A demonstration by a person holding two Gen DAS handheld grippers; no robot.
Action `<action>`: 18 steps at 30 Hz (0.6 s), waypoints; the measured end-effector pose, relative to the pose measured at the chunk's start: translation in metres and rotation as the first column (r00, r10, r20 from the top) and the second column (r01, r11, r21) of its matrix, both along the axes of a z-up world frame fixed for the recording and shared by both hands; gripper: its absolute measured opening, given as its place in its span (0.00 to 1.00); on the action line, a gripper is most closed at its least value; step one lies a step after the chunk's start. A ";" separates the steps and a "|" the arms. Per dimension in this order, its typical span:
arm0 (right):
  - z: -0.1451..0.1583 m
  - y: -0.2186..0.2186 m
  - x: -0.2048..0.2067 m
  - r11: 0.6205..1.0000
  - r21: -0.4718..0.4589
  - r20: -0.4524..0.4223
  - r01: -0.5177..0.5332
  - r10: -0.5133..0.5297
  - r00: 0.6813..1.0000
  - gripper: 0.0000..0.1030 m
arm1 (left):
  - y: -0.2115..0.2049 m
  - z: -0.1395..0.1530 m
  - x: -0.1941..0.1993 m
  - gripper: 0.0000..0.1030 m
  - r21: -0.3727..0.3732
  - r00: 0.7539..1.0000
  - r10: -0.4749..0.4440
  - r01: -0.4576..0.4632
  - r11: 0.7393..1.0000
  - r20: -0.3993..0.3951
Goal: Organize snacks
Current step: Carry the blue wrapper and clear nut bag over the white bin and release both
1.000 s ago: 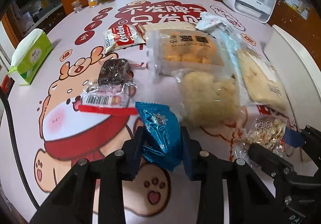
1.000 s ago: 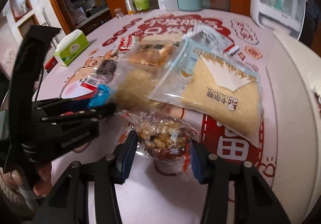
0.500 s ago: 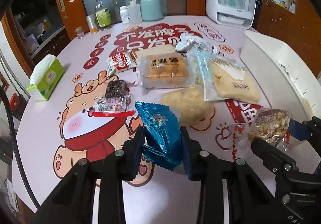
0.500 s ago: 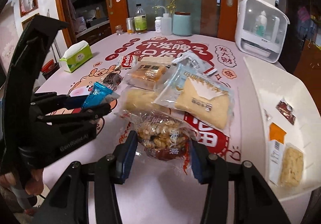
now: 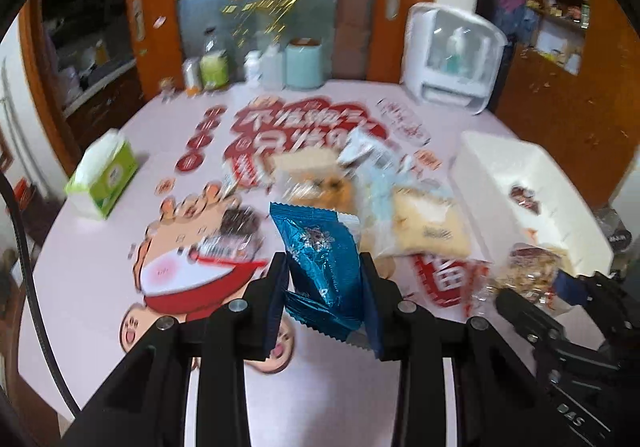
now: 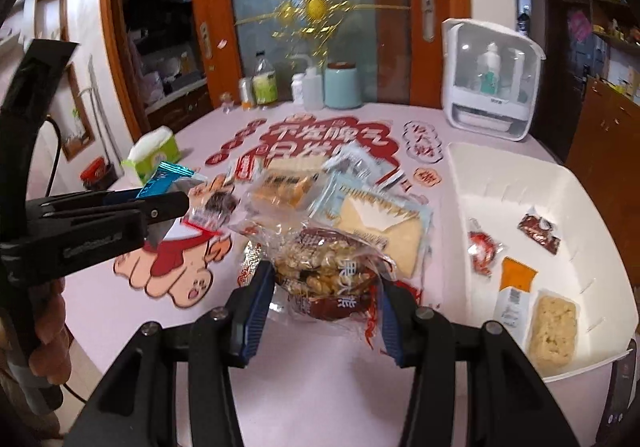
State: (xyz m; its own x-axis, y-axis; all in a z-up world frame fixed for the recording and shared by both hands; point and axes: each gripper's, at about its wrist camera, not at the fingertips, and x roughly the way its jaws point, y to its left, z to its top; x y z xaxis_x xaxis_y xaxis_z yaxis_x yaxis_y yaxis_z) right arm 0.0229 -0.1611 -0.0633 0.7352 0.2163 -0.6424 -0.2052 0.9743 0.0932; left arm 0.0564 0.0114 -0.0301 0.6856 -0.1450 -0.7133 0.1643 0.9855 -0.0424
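Big round pale-pink table with a red cartoon print (image 6: pixel 328 375) fills both views, and the near stretch of it in front of the grippers is bare right up to the curved edge. On its right side sits a white rectangular plastic bin (image 6: pixel 460 183) with a few small packets lying flat inside, lots of floor space still open in there, its near corner hanging close to the table rim. Mid-table there's a loose heap of clear-wrapped pastry bags (image 6: pixel 360 215), and a green tissue pack (image 5: pixel 105 179) off by the left edge. The right gripper (image 6: pixel 326 293) is clenched on a crinkly clear bag of mixed nuts (image 6: pixel 328 267), held up off the table. The left gripper (image 5: pixel 324 287) is clamped on a shiny blue foil snack packet (image 5: pixel 320 259), also lifted clear.
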 end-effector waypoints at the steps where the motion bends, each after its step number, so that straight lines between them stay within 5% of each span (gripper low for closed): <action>1: 0.005 -0.005 0.000 1.000 0.010 0.011 0.016 -0.016 1.000 0.47 | -0.007 0.006 0.000 0.32 -0.004 1.000 -0.020 0.020 1.000 0.013; 8: 0.049 -0.063 -0.010 0.977 0.062 0.134 0.202 -0.209 0.969 0.48 | -0.085 0.065 0.005 0.32 0.007 0.969 -0.201 0.202 0.979 0.140; 14: 0.086 -0.122 -0.018 0.896 0.063 0.250 0.440 -0.441 0.862 0.48 | -0.158 0.098 0.026 0.32 0.015 0.928 -0.302 0.306 0.952 0.220; 18: 0.092 -0.150 -0.018 0.849 0.071 0.262 0.524 -0.523 0.811 0.48 | -0.209 0.095 0.044 0.32 0.010 0.914 -0.352 0.357 0.934 0.204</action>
State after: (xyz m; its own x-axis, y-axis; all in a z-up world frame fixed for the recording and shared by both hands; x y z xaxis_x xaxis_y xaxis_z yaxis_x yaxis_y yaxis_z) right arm 0.0052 -0.3113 0.0284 0.8763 -0.2521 -0.4107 0.3200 0.9416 0.1048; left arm 0.1008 -0.1975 0.0652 0.7131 -0.4218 -0.5600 0.5103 0.8600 0.0021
